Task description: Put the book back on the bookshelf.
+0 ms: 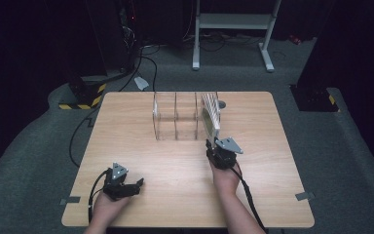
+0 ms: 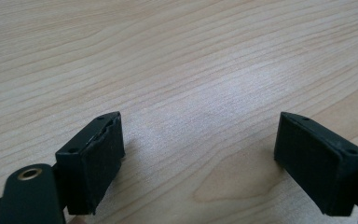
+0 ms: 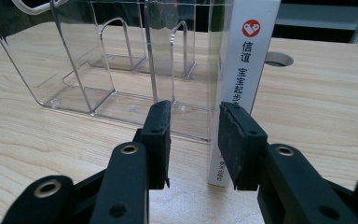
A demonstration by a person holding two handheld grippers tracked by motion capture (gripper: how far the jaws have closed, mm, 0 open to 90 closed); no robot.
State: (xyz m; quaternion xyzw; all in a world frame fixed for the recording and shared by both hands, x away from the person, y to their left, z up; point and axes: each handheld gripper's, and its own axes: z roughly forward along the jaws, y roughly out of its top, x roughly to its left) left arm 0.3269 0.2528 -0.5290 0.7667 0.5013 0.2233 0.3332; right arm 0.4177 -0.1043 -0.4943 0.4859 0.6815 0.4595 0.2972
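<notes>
This is looking like a lab or recording studio rather than a home. A plain wooden table is standing on grey carpet, with black curtains hanging all around and shutting out the surroundings. Cables are trailing across the floor, yellow-and-black hazard tape is marking a stand's base, and a white metal frame is standing behind the table.
</notes>
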